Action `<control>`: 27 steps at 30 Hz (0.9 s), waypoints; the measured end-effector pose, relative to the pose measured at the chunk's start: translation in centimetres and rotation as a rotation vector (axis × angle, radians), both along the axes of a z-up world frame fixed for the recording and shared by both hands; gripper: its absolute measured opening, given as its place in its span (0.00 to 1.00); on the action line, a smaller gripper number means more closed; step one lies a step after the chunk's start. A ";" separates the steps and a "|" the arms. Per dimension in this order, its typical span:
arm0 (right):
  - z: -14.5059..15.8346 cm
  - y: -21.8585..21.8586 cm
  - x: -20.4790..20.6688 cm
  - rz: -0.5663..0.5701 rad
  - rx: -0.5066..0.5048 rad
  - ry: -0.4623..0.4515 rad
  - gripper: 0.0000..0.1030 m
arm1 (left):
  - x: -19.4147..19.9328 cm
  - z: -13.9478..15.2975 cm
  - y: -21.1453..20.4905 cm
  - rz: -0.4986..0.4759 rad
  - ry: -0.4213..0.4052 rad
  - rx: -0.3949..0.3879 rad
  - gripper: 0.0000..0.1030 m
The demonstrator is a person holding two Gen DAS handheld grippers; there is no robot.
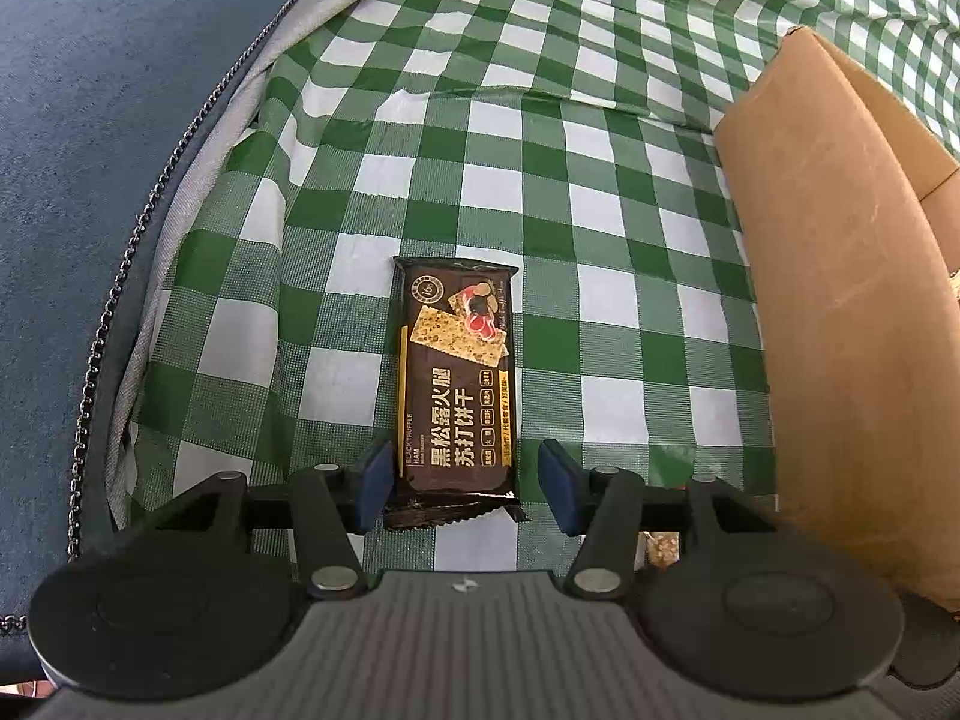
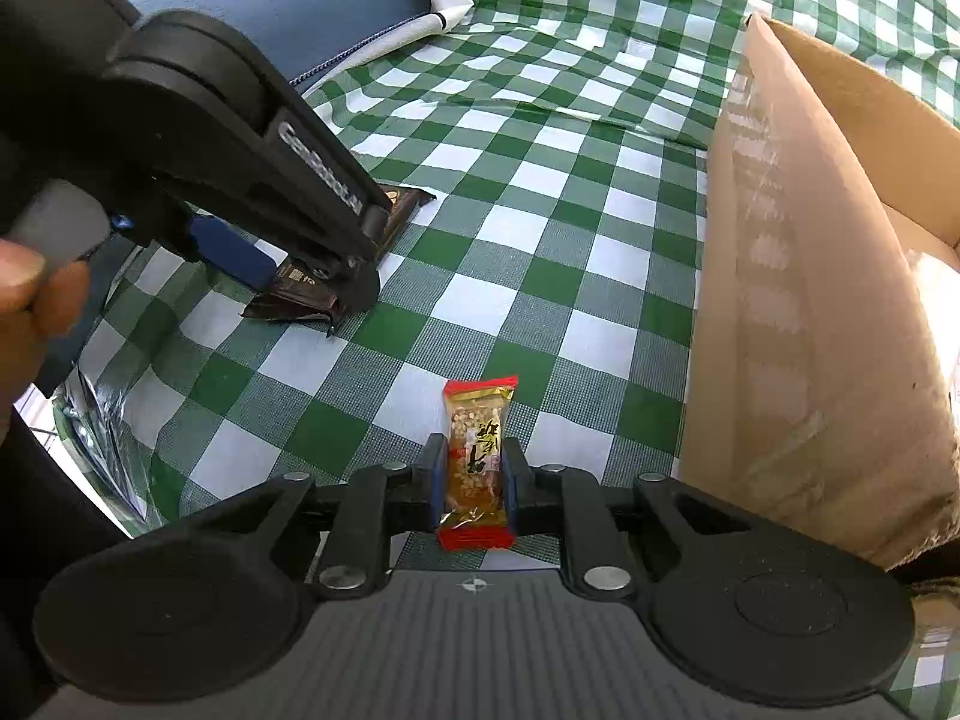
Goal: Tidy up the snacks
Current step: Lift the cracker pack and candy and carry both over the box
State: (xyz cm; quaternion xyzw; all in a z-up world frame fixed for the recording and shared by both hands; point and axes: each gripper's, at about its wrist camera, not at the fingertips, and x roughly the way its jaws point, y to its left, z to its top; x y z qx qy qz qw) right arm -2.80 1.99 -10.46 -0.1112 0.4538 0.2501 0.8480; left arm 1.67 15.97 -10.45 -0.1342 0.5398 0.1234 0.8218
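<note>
Snacks: a flat, shiny brown cracker pack [image 1: 456, 384] lies on checked cloth [image 1: 600, 210] between the left gripper's [image 1: 465, 483] open jaws; right gripper [image 2: 474, 483] pinches a crinkly red-gold candy [image 2: 477, 462] beside a cardboard box [image 2: 810, 300]

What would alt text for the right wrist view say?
The right gripper pinches a small red-and-gold snack above a green checked cloth. A cardboard box stands to its right; at upper left the left gripper is over a dark cracker pack.
</note>
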 end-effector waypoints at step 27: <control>1.1 -0.4 -0.4 -0.013 0.022 -0.072 0.18 | 0.2 0.4 0.4 -0.004 -0.038 0.054 0.42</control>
